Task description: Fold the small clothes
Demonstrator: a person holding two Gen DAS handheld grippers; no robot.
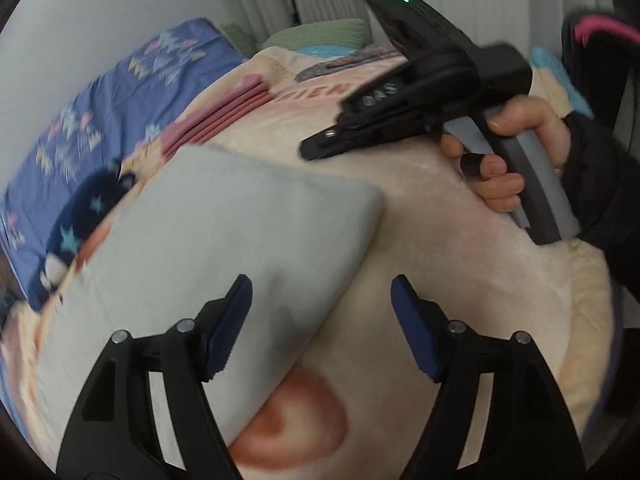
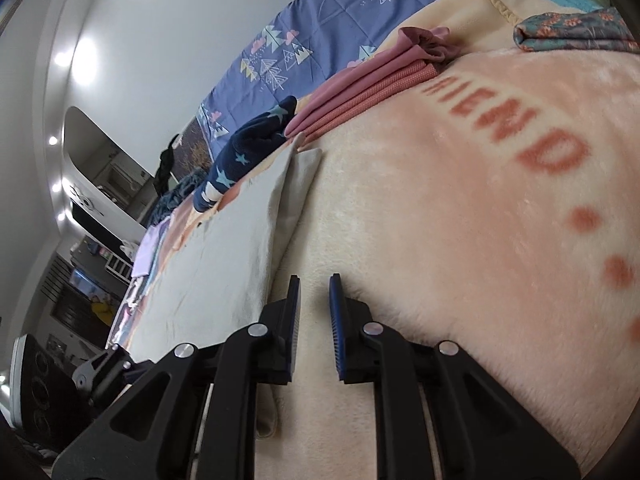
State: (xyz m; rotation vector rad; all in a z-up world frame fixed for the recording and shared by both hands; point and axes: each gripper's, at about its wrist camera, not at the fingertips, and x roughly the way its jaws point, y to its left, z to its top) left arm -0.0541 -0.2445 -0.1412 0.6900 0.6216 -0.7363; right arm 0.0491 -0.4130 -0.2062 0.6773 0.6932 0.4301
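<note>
Two claws are being held over a bed spread with a cream blanket, printed in orange letters and dots. The left claw is being carried released, its blue pads standing well apart and gripping nothing; the near corner of a folded pale grey garment is lying beneath and between them, the left pad hanging above the cloth. The picture from this claw is blurred, so whether that pad is brushing the fabric cannot be told. The right claw is being held low over bare blanket just beside the garment's right edge, its pads parted by only a narrow gap, with nothing being gripped between them. In the left wrist view this claw is being shown from the side, its grey handle wrapped by a hand emerging from a dark sleeve. The grey garment is being seen lying flat along the blanket's left side. Beyond it, a navy star-patterned piece and a stack of folded pink clothes are resting near the blanket's edge, beside a blue sheet printed with trees. A folded floral piece is sitting farther back.
</note>
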